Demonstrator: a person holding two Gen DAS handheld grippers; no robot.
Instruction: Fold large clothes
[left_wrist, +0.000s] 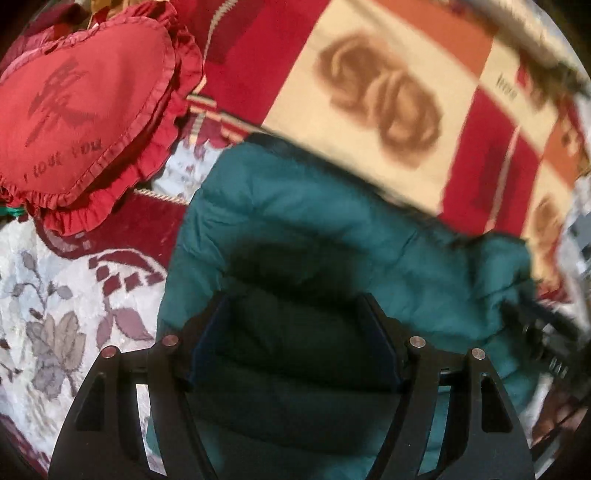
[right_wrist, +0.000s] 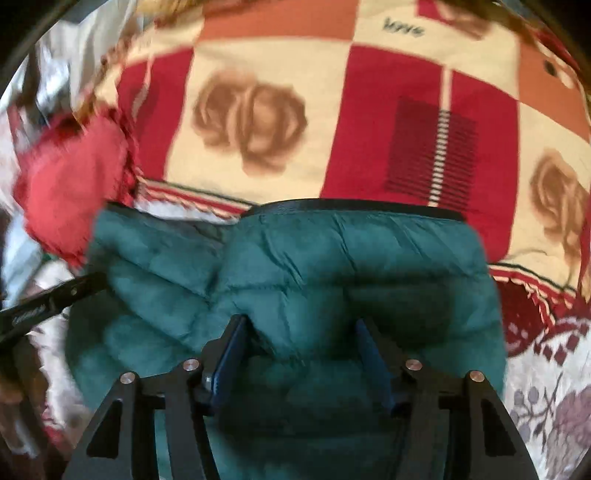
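A teal puffer jacket (left_wrist: 332, 229) lies folded on the bed; it also shows in the right wrist view (right_wrist: 332, 258). My left gripper (left_wrist: 295, 299) is open just above the jacket, its jaws wide apart with nothing between them. My right gripper (right_wrist: 301, 321) is open over the jacket's near side, its blue pads close to the padded fabric. The right gripper's body shows at the right edge of the left wrist view (left_wrist: 543, 332). The left gripper shows at the left edge of the right wrist view (right_wrist: 48, 302). Both views are motion-blurred.
A red heart-shaped pillow (left_wrist: 81, 110) with ruffles lies left of the jacket, also seen in the right wrist view (right_wrist: 70, 184). A red, cream and orange rose-patterned blanket (right_wrist: 295, 110) lies behind the jacket. A white floral bedspread (left_wrist: 55, 314) covers the bed.
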